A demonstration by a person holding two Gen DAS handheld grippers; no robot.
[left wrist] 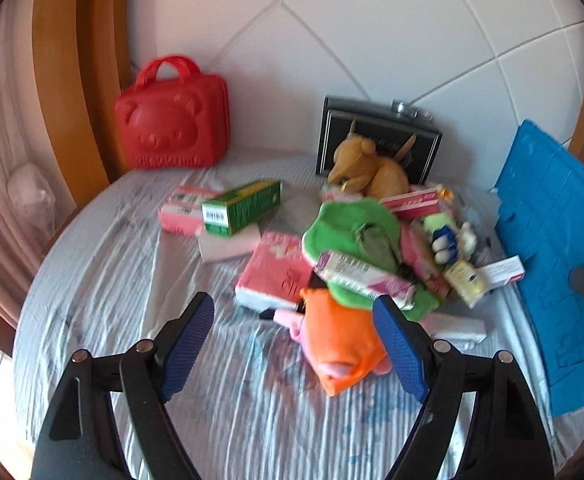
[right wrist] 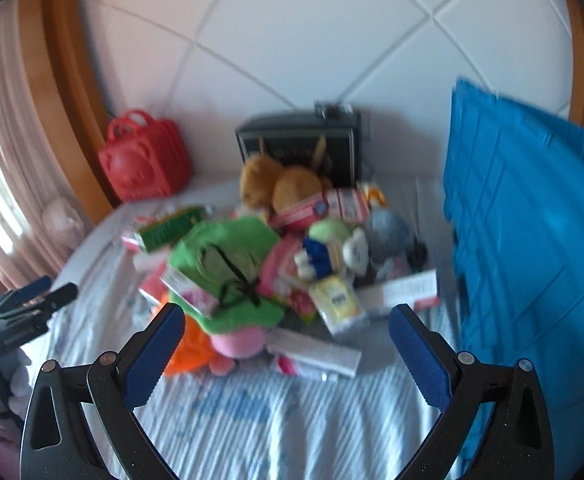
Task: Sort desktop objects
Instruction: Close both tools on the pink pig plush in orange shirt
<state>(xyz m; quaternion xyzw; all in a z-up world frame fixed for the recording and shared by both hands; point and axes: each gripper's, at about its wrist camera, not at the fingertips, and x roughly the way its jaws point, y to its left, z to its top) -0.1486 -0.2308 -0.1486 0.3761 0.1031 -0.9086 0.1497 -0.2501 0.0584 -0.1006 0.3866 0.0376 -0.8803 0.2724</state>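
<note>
Toys and boxes are piled on the striped sheet [left wrist: 139, 264], red bear case [left wrist: 171, 120] behind, blue crate [right wrist: 532, 216] right. Left gripper [left wrist: 294, 338] gapes over the orange plush [left wrist: 344, 344]; right gripper [right wrist: 287, 350] spread wide, empty.

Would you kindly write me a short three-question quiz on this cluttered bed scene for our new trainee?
1. True or false: the left hand-held gripper is holding the orange plush toy.
2. Multiple choice: the red bear-face case stands A) on top of the pile, B) at the back left against the headboard, C) inside the blue crate.
3. Fill in: the brown plush toy leans against a dark ____ at the back.

Key: 1 false, since both hand-held grippers, the right one too, are open and empty; 2 B; 3 box.
</note>
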